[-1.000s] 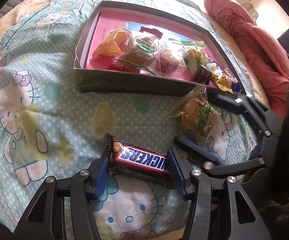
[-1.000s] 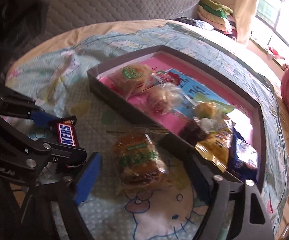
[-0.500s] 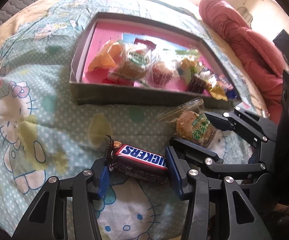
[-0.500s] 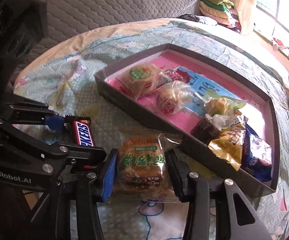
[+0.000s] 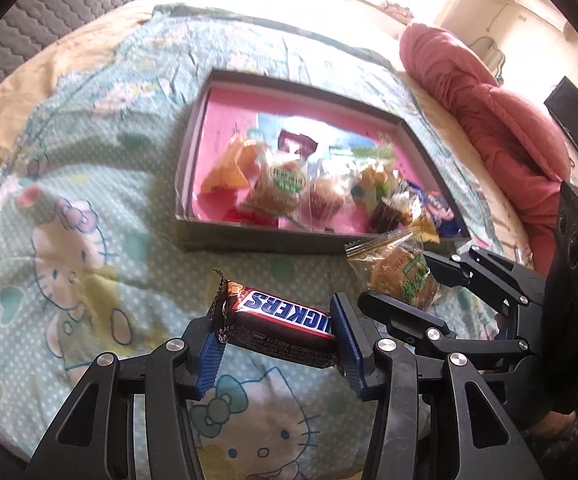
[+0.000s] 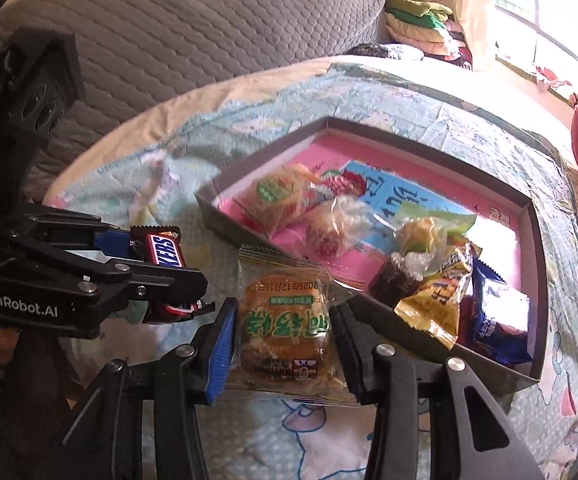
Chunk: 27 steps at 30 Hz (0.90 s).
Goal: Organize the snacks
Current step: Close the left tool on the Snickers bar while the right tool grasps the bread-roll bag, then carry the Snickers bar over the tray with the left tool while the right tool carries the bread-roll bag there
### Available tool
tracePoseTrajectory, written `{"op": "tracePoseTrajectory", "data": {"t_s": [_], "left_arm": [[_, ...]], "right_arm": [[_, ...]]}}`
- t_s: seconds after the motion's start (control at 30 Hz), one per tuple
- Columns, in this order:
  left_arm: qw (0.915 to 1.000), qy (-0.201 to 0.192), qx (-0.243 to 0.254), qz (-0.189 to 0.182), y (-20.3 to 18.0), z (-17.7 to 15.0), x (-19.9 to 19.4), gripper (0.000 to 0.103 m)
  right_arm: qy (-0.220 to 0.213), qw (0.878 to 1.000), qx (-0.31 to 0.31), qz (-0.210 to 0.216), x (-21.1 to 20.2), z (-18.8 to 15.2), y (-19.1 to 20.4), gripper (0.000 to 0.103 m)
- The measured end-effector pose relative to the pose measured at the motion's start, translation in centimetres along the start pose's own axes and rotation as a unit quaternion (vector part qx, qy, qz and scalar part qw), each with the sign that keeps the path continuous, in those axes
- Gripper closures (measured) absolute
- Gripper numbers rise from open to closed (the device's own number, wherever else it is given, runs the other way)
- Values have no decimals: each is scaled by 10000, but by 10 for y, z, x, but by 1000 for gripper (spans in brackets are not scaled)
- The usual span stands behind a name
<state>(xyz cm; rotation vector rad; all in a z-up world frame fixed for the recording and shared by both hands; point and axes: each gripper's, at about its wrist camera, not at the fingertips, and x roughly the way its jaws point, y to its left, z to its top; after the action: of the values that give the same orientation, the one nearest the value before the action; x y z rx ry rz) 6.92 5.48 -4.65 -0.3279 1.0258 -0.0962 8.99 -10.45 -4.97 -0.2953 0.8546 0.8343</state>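
Observation:
My left gripper [image 5: 275, 340] is shut on a Snickers bar [image 5: 281, 318], held lifted above the Hello Kitty bedsheet; it also shows in the right wrist view [image 6: 163, 252]. My right gripper [image 6: 283, 344] is shut on a clear-wrapped round pastry with green print [image 6: 285, 332], also lifted; the pastry shows in the left wrist view [image 5: 403, 276]. Both are just in front of the near wall of a shallow grey box with a pink floor [image 5: 193, 152], [image 6: 529, 216] that holds several wrapped snacks.
The bedsheet [image 5: 69, 208] covers a bed. A red quilt [image 5: 501, 120] lies at the right, a grey quilted headboard [image 6: 193, 28] behind, folded clothes [image 6: 421, 20] by the window. In the box, snacks cluster along the near wall.
Both grippers have risen with their snacks off the sheet. The right gripper closed on the pastry about half a second ago. The box looks farther below now.

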Motion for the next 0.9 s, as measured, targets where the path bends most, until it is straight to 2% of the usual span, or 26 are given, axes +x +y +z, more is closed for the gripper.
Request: {"op": "tracePoseTrajectory", "data": {"t_s": [0.37, 0.9], "left_arm": [[9989, -459, 14, 62, -5, 14, -27, 51], [9977, -668, 112, 5, -25, 33, -31, 51]], "right_arm": [[-533, 9982, 248, 110, -29, 8, -7, 57], [-1017, 9925, 665, 115, -57, 14, -30, 57]]}}
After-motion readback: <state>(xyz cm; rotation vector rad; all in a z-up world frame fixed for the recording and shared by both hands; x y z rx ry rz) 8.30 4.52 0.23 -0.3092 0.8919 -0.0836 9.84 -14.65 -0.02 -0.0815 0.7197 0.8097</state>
